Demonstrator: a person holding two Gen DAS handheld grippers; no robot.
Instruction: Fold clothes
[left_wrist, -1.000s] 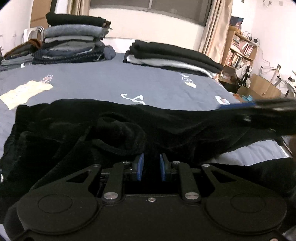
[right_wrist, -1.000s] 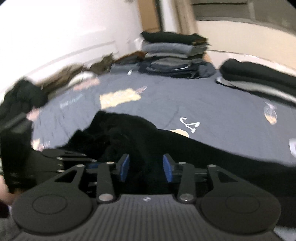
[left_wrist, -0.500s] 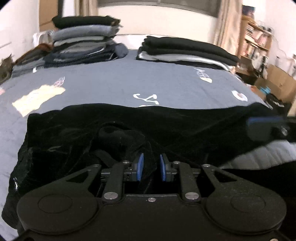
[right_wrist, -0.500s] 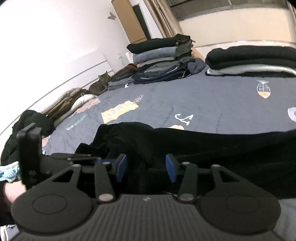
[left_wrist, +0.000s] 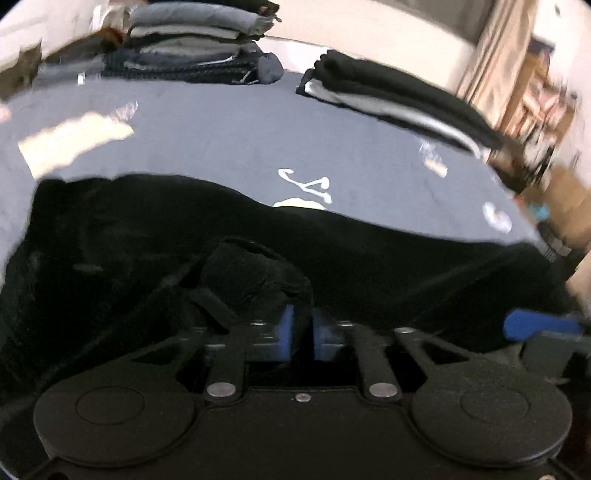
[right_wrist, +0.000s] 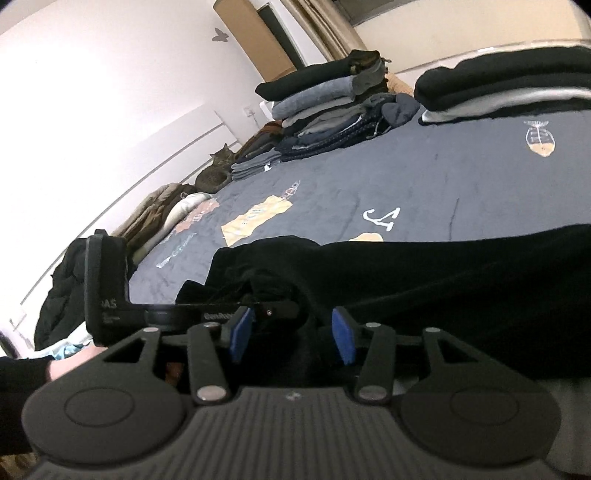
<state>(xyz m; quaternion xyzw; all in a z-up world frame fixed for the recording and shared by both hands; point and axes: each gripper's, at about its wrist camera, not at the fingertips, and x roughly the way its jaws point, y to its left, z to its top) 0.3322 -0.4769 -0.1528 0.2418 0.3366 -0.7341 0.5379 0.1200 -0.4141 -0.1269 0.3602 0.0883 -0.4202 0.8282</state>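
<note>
since 0.5 s ago the left hand-held gripper (left_wrist: 300, 328) has stayed pinching the black fleece garment (left_wrist: 369, 266) on the grey-blue bed (left_wrist: 221, 140); right hand-held gripper (right_wrist: 291, 334) is spread over its edge.

From my seat, the black garment (left_wrist: 369, 258) reads as soft, plush cloth with a faint velvety nap. The bedspread (right_wrist: 424, 177) under it looks like smooth matt fabric with printed patches. My left gripper (left_wrist: 300, 328) is matt black plastic with dull metal screws and blue rubbery pads; the right gripper (right_wrist: 291, 332) has a ribbed plastic top. The far stacks (right_wrist: 332, 110) look knitted, woolly.
</note>
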